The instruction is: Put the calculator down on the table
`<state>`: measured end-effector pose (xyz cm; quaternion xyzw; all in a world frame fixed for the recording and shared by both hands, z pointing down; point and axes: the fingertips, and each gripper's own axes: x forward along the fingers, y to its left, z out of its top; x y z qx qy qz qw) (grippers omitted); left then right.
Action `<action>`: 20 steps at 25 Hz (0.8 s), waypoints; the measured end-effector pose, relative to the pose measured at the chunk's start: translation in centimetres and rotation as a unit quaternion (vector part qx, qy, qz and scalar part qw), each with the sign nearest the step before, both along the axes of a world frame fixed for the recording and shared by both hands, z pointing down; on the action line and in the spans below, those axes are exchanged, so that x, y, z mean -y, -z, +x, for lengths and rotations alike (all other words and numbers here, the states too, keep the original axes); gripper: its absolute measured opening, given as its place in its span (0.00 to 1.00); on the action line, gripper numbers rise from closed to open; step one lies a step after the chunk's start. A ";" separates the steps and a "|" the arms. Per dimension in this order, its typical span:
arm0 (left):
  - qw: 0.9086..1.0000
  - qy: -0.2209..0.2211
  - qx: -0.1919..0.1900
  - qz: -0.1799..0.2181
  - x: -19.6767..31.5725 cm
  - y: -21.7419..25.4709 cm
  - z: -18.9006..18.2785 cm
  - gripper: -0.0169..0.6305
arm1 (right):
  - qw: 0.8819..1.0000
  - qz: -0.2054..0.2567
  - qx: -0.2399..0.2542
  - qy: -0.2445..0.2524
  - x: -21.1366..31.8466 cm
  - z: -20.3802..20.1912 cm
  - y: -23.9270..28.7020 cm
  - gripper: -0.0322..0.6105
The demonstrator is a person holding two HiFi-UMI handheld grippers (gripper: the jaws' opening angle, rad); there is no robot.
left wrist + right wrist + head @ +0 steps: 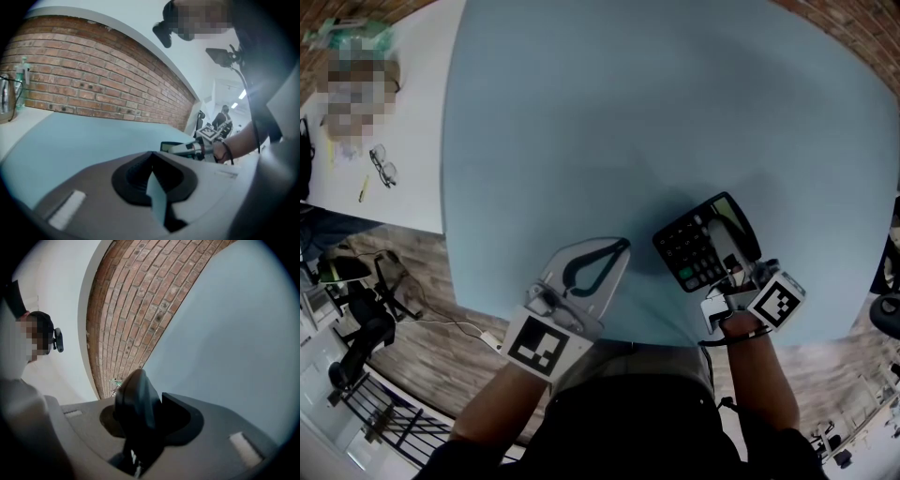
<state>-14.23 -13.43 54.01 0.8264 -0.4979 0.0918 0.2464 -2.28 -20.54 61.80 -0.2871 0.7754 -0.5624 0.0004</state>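
At near edge of table (pixel 581 112) — right gripper (pixel 724 234) pinching calculator (pixel 689 248); left gripper (pixel 617 249) pressed together, empty.

Light-blue table (pixel 581 112) with a smooth matte top and a curved near edge. A white table (pixel 417 112) stands just beside it on the left. On the white table lie dark-framed eyeglasses (pixel 383 166), a small yellow pen-like item (pixel 364 188) near them, and a green plastic pack (pixel 352 36) at the far corner. Wood-look floor (pixel 478 281) runs below the near edge.
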 end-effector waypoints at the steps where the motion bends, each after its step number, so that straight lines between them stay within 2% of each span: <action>1: 1.000 0.000 0.000 -0.002 0.0 0.0 0.0 0.03 | 1.000 0.000 -0.004 0.001 0.0 0.0 -0.1 0.25; 20: 1.000 0.006 0.005 -0.002 0.0 1.2 -0.1 0.03 | 1.000 -0.007 -0.016 0.014 0.3 -0.3 -0.6 0.26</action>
